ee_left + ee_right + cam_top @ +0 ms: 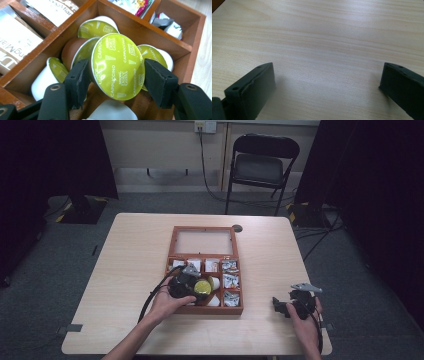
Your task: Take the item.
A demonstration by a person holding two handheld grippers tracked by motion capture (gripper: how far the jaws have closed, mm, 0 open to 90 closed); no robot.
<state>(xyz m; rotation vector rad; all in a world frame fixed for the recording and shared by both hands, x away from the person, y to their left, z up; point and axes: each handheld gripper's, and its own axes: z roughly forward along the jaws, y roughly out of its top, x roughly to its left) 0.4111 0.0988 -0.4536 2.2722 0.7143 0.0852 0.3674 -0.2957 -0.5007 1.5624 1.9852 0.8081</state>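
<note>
I am reaching my left gripper (116,75) into the wooden box (177,236), jaws clamping a coffee capsule (117,65) above its compartment. Its lime-green foil lid is facing me, reading "CAPPUCCINO" and "NESCAFÉ Dolce Gusto". I am resting my right gripper (325,83) wide open and empty over the table (324,37).

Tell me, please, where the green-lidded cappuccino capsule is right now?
It is between the jaws of the left tool, just above the other capsules in the wooden box.
</note>
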